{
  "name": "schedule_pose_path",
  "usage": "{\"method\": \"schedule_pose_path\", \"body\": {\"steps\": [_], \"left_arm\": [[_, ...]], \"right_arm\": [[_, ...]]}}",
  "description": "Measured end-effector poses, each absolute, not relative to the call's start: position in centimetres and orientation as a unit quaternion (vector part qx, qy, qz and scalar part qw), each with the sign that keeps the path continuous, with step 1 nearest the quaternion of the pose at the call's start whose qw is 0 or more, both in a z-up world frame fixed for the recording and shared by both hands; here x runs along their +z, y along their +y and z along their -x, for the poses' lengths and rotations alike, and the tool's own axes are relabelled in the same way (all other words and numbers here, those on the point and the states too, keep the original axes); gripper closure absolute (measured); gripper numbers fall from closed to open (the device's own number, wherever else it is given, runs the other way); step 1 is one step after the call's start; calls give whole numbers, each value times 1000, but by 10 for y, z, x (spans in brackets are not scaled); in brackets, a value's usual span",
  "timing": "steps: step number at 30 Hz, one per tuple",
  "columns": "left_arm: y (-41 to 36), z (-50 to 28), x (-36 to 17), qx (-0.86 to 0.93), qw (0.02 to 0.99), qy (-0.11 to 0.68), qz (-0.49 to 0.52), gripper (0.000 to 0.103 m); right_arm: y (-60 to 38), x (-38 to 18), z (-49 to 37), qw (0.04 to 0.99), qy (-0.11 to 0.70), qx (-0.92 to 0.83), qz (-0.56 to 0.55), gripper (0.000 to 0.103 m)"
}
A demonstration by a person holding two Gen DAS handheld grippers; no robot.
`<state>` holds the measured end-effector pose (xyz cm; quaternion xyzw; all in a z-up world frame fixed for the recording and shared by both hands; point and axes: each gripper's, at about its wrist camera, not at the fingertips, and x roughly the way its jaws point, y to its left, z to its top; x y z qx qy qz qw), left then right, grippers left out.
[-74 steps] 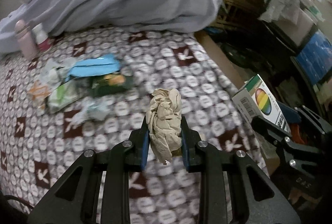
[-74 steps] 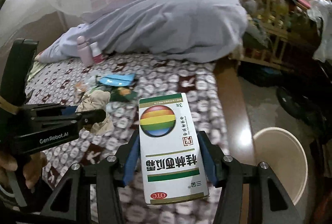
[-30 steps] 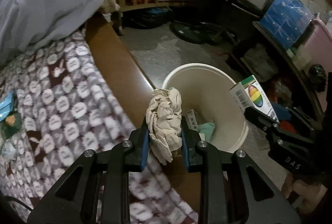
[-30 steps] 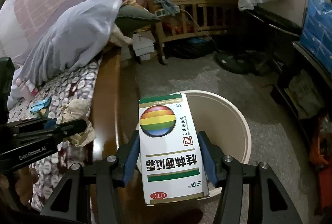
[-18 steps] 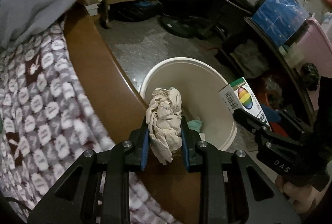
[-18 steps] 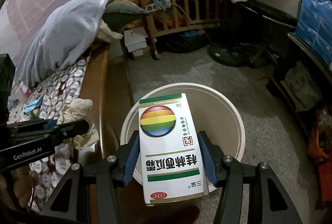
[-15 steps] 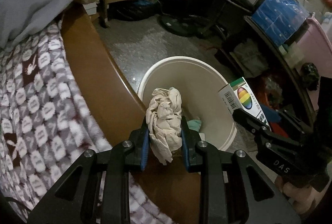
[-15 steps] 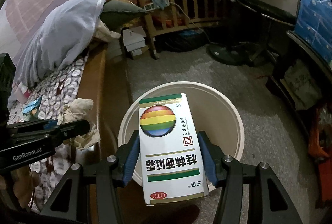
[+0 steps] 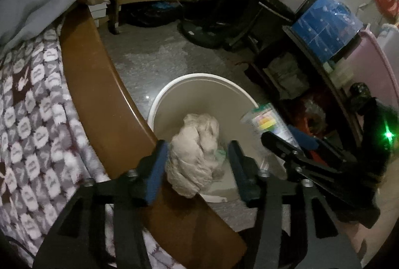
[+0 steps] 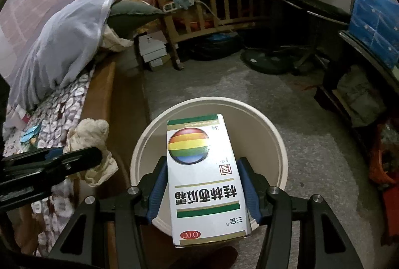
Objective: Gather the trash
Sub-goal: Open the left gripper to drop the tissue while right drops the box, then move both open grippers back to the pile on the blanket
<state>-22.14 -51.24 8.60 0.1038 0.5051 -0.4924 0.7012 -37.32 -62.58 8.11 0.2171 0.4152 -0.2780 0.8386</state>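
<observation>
1. Over the white bin (image 9: 199,94) beside the bed's wooden edge (image 9: 99,107): left tool (image 9: 197,146) now spread wide, jaws just opened, where half a second back clamped tight on the crumpled paper wad (image 9: 197,156).
2. Wad between the jaws, leaning on the left-hand pad in the left wrist view, with a clear gap to the other pad. No longer pinched. Hangs over the bin's near side, close to the bed's edge.
3. Meaning for the task: release of the wad under way, probably about to drop in. Some risk of catching the near rim.
4. Right tool (image 10: 203,166) narrow, closed on the medicine box (image 10: 199,169), both blue pads against its sides. Box tilted a touch against its earlier square stance, so possibly a loosening grip. Held over the bin's (image 10: 274,134) mouth, lower and more centred than a second ago.
5. Likely next: box let go into the bin as well. Other litter far back on the patterned blanket (image 10: 62,114) not yet collected.
6. Writing on the box, upside down in the right wrist view: "桂林西瓜霜" in large black characters, "三金" near the lower edge, "OTC" in a red oval, a rainbow-striped ball as logo. Small print along the green band too fine to read.
7. Box blurred in the left wrist view, nothing legible there.
</observation>
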Motion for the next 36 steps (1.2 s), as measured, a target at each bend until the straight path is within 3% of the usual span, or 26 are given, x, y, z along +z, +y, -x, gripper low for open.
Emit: {"method": "schedule_pose_path", "body": {"steps": [3, 36], "left_arm": [[-505, 220, 86, -489, 702, 506, -110, 51], [-330, 167, 116, -320, 821, 457, -121, 51]], "right_arm": [[-627, 79, 374, 835, 411, -280, -235, 39], [-506, 114, 301, 873, 415, -195, -164, 39]]}}
